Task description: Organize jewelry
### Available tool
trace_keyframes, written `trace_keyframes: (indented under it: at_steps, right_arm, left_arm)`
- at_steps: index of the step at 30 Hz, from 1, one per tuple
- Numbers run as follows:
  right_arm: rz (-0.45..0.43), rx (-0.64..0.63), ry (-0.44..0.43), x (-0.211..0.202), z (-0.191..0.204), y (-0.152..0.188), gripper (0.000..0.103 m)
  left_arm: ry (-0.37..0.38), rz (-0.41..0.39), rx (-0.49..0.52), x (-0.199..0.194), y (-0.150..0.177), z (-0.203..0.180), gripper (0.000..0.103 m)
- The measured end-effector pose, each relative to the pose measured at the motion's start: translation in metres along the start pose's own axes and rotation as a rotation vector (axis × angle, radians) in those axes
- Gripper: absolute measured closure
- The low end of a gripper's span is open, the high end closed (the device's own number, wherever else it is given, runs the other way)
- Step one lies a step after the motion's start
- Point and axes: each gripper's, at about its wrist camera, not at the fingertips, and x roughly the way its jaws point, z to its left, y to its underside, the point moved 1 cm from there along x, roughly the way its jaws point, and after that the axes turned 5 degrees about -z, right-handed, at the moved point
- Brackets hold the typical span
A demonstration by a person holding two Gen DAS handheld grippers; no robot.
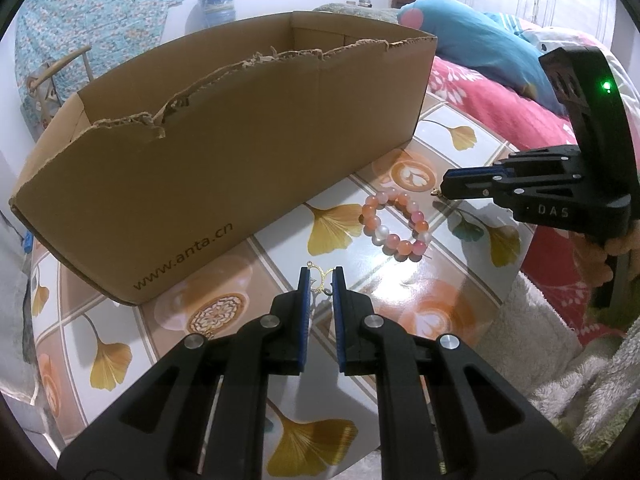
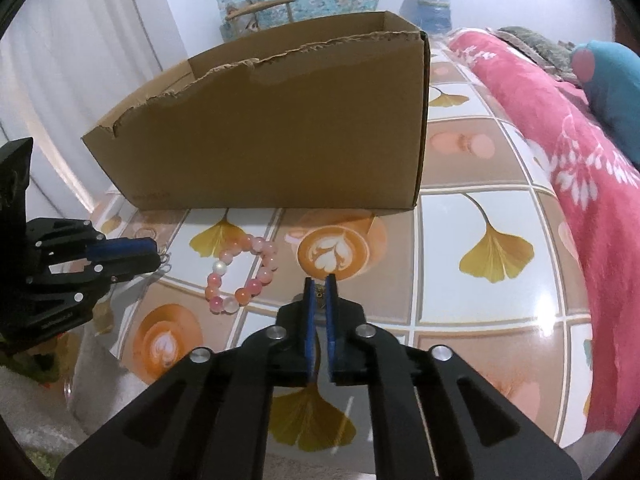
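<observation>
Surface: a glossy counter (image 2: 492, 304) covered in a tiled print of ginkgo leaves and latte cups, with ceiling light reflecting off it. A large cardboard box (image 1: 224, 152) stands on it, top edge torn and ragged, a web address printed low on its long side.

Task items: a pink and white bead bracelet (image 1: 394, 226) lies flat on the counter just in front of the box, apart from both grippers. A gold filigree earring (image 1: 320, 278) sits between the tips of the left gripper (image 1: 320, 280); its blue pads are closed narrowly around the piece. The right gripper (image 2: 320, 288) has its pads nearly together on a small gold jewelry piece (image 2: 319, 291) at the tips, too small to identify further.

Room: a bed with a pink floral blanket (image 2: 568, 152) borders the counter on one side, with a blue plush toy (image 1: 472, 40) lying on it. A white fleece cloth (image 1: 536, 344) hangs by the counter edge. Against the far wall stand a blue water jug (image 1: 218, 2) and a wooden chair (image 2: 260, 10), with a teal patterned cloth (image 1: 96, 20) hanging behind the chair.
</observation>
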Motion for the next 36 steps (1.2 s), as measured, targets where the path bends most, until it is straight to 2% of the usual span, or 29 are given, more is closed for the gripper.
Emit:
trace_keyframes:
  at_steps: [1, 2, 8, 11, 13, 16, 28, 36]
  right_arm:
    - [-0.002, -0.014, 0.000, 0.000, 0.000, -0.001, 0.079]
    - [-0.005, -0.028, 0.000, -0.001, 0.001, -0.002, 0.077]
    - [0.027, -0.100, -0.010, 0.005, 0.002, -0.006, 0.076]
    - [0.038, -0.117, -0.005, 0.009, 0.001, -0.006, 0.077]
    - [0.041, -0.146, 0.011, 0.009, 0.003, -0.006, 0.087]
    - [0.050, -0.149, -0.002, 0.009, 0.005, -0.004, 0.093]
    - [0.024, -0.119, -0.010, 0.006, 0.005, -0.003, 0.096]
    - [-0.026, -0.094, -0.003, -0.012, 0.002, -0.009, 0.096]
  left_arm:
    - [-0.001, -0.001, 0.000, 0.000, 0.000, 0.000, 0.093]
    - [-0.001, -0.001, 0.000, 0.000, -0.001, 0.000, 0.093]
    - [-0.001, 0.004, 0.000, 0.000, -0.001, 0.000, 0.093]
    - [-0.001, 0.004, 0.000, 0.000, -0.001, 0.001, 0.093]
    - [-0.001, 0.006, -0.001, 0.000, -0.001, 0.001, 0.093]
    - [-0.001, 0.006, -0.001, 0.001, 0.000, 0.001, 0.093]
    - [-0.005, 0.002, -0.001, 0.000, 0.000, 0.003, 0.093]
    - [-0.014, -0.028, 0.003, -0.010, -0.004, 0.002, 0.093]
